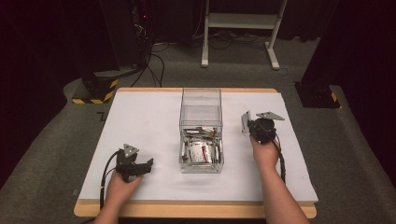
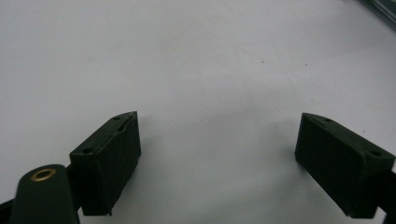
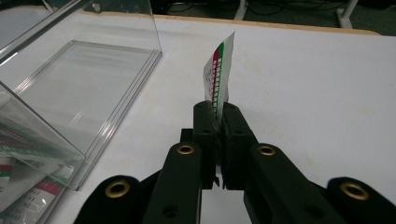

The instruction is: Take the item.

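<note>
The right hand-held gripper [image 3: 217,109] is pinching a small packet [image 3: 218,74] between its pressed-together jaws, holding it upright (red and green stripes along its edge) above the white bench [image 1: 140,121], just to the right of the clear box [image 1: 201,109]. More packets [image 1: 201,150] are lying in the near end of that box. The left hand-held gripper [image 2: 217,163] is resting on the bench well to the left of the box, its jaws standing spread with nothing between them.
</note>
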{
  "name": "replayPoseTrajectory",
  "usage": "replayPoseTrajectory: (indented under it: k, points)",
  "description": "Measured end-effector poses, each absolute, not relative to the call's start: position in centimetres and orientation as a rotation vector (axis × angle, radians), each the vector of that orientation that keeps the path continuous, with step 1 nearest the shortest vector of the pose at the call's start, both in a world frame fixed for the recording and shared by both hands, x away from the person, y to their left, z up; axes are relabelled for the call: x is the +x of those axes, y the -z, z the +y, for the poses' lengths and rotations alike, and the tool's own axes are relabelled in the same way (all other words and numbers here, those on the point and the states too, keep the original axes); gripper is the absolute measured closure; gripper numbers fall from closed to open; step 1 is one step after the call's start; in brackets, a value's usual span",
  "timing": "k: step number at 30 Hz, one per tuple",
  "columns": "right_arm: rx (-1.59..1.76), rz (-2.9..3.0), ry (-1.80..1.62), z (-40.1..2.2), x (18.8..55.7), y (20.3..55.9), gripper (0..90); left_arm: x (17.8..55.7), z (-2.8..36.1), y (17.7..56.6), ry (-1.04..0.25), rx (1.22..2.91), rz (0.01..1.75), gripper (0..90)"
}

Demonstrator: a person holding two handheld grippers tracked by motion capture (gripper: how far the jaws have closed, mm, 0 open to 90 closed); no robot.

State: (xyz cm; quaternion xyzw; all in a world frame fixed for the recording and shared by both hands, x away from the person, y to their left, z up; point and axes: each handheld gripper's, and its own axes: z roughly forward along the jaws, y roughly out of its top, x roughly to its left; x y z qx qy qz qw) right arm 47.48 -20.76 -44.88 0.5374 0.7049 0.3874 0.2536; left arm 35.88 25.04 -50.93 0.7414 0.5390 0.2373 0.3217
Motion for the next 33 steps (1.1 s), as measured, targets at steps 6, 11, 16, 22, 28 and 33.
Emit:
replayPoseTrajectory:
  k: [6, 11, 16, 22, 28, 33]
  points:
    - [1.46, 1.94, -1.061, -20.4, 47.0, 45.3, 87.1, 35.9, 25.0, 50.9, -0.623, 1.947, 1.415, 14.4]
    - [1.48, 1.938, -1.045, -20.6, 47.0, 45.7, 87.0, 35.9, 25.0, 50.9, -0.624, 1.947, 1.415, 14.3]
    - [1.492, 1.928, -1.02, -21.0, 47.2, 46.2, 86.4, 35.9, 25.0, 50.9, -0.623, 1.947, 1.415, 14.3]
    - [1.496, 1.918, -0.998, -21.3, 47.4, 46.3, 84.6, 35.9, 25.0, 50.9, -0.623, 1.947, 1.415, 14.3]
    - [1.495, 1.91, -0.966, -21.6, 47.5, 46.4, 81.4, 35.9, 25.0, 50.9, -0.624, 1.947, 1.415, 14.3]
    - [1.522, 1.891, -0.954, -22.2, 47.5, 46.9, 79.4, 35.9, 25.0, 50.9, -0.624, 1.947, 1.415, 14.3]
